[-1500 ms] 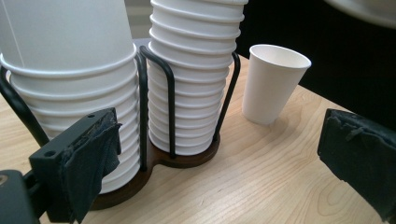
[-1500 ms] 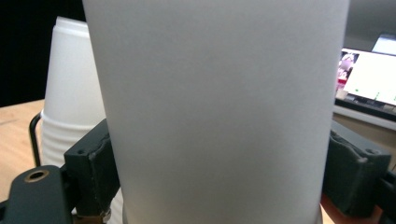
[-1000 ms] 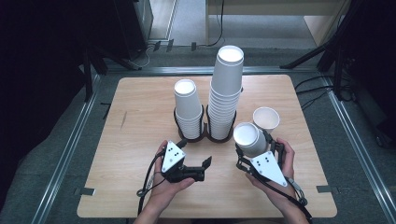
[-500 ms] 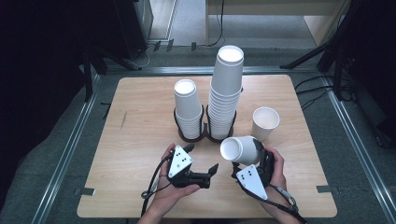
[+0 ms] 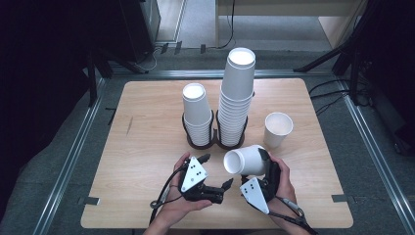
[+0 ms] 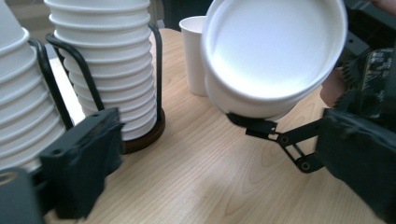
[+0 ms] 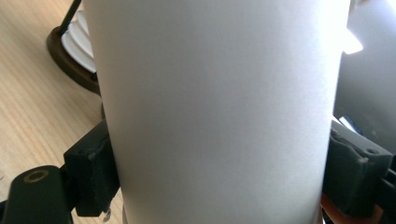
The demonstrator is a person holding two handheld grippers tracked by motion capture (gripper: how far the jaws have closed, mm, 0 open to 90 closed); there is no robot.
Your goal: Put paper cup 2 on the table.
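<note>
Counting, bench point(image 5: 147, 122): one, wooden.
Stacks point(image 5: 237, 93): two, upright in a dark twin holder point(image 5: 215, 142).
Loose cups: two; one point(image 5: 277, 129) upright right of the stacks, one point(image 5: 247, 160) tipped sideways above the bench.
Right claw point(image 5: 264, 161): clamped on the tipped cup.
Left claw point(image 5: 215, 171): wide, holding nothing, jaws just narrowing slightly.

Bare table point(image 5: 142, 142) left of the cup stacks point(image 5: 237, 98)

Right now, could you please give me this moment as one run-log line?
right gripper: shut on paper cup, tipped sideways | left gripper: open, empty | loose cup: upright on table
</note>
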